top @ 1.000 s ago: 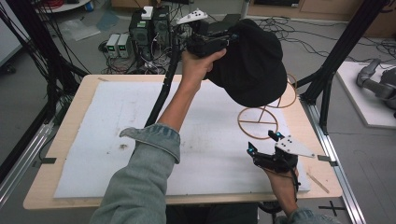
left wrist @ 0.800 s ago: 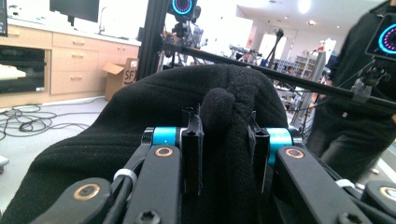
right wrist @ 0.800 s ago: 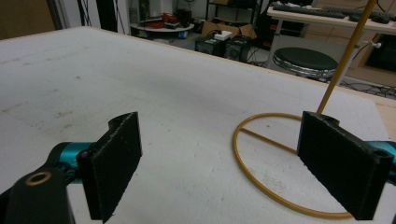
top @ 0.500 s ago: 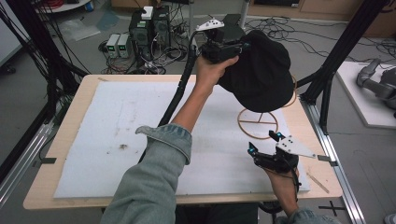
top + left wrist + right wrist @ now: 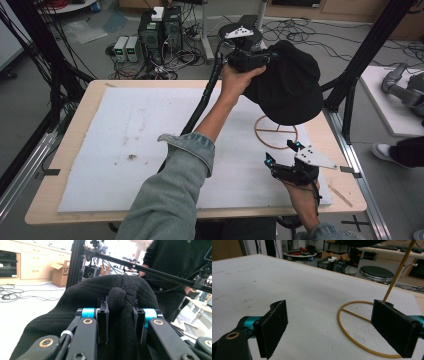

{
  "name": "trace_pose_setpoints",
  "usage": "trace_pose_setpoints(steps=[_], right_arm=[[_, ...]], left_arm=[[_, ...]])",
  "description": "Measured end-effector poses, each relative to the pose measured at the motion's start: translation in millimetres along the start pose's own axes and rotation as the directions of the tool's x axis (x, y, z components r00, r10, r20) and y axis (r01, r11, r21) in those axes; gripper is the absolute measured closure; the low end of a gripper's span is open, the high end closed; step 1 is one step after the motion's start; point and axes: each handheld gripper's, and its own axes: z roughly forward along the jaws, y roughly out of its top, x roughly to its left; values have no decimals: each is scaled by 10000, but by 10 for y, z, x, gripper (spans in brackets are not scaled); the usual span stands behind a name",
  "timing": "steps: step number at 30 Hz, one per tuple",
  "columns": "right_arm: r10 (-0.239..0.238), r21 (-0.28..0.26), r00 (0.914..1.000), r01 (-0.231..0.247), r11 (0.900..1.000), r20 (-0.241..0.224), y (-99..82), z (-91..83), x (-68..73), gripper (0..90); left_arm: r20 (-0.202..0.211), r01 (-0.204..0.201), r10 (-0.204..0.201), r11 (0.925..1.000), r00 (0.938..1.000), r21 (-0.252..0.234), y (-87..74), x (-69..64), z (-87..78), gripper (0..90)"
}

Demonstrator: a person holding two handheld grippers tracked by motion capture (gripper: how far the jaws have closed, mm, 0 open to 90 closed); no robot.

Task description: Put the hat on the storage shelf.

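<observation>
My left gripper is clamped on a fold of the black hat, which hangs in the air above the yellow stand at the table's far right. My right gripper waits near the stand's ring base with its jaws wide apart and nothing between them. The risk, as I judge it, is the hat's loose bulk hiding the stand's rod: lowered off-centre, the fabric could catch the rod's top and tip the light stand over. My pinch also takes only a fold, which could slip.
</observation>
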Motion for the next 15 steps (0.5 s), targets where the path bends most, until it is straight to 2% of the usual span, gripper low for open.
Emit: trace_pose_setpoints(steps=[9, 15], right_arm=[[-34, 10, 10000, 34, 10000, -24, -2, 8, -11, 138], [22, -11, 10000, -22, 10000, -20, 0, 1, -19, 138]], left_arm=[[82, -99, 95, 9987, 9999, 506, -92, -39, 229, 728], [184, -222, 209, 9970, 9996, 745, -144, -65, 324, 723]])
